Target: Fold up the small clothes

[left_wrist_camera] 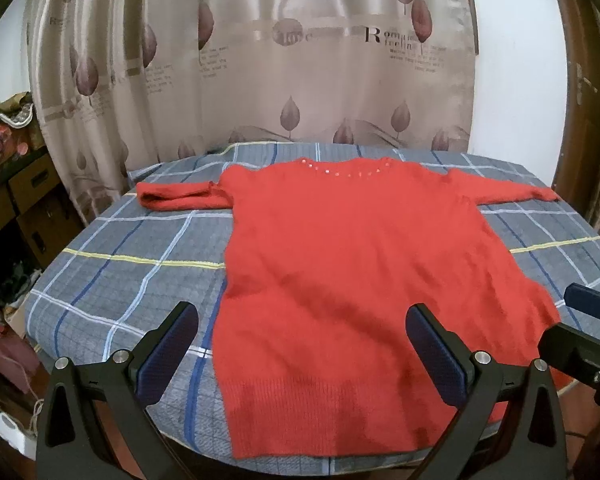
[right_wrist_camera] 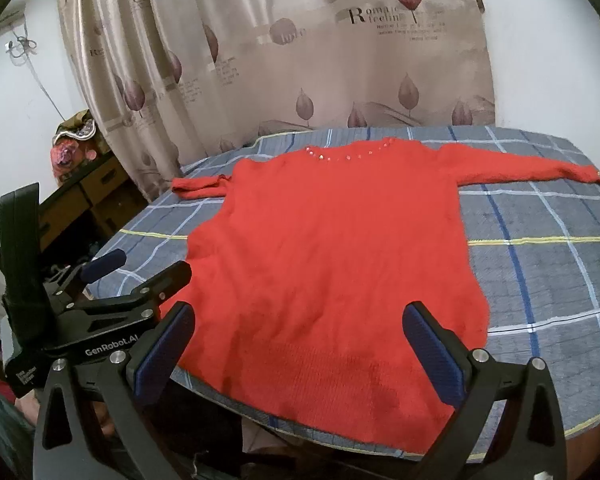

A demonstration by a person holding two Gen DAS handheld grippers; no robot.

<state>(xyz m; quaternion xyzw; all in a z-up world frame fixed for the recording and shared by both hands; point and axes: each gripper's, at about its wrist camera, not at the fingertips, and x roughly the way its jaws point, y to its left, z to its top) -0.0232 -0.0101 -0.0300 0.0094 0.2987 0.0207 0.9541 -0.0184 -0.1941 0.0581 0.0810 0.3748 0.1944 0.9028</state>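
Left gripper [left_wrist_camera: 302,322] and right gripper [right_wrist_camera: 300,320] both hover at 6 o'clock over the hem with tongs spread wide apart, blue ribbed pads [left_wrist_camera: 436,360] gripping nothing. Red fuzzy knit sweater [left_wrist_camera: 364,264] lies flat, face up, on a round table under a gray quilted plaid cloth [left_wrist_camera: 112,280]: ribbed hem nearest, long axis running 6 to 12 o'clock, beaded neckline [left_wrist_camera: 342,170] pointing at 12. One sleeve [left_wrist_camera: 176,196], doubled back on itself, points to 9 o'clock, the other sleeve [right_wrist_camera: 540,166] stretches straight toward 3; beyond hangs a shiny beige curtain [left_wrist_camera: 260,60] with a leaf print.
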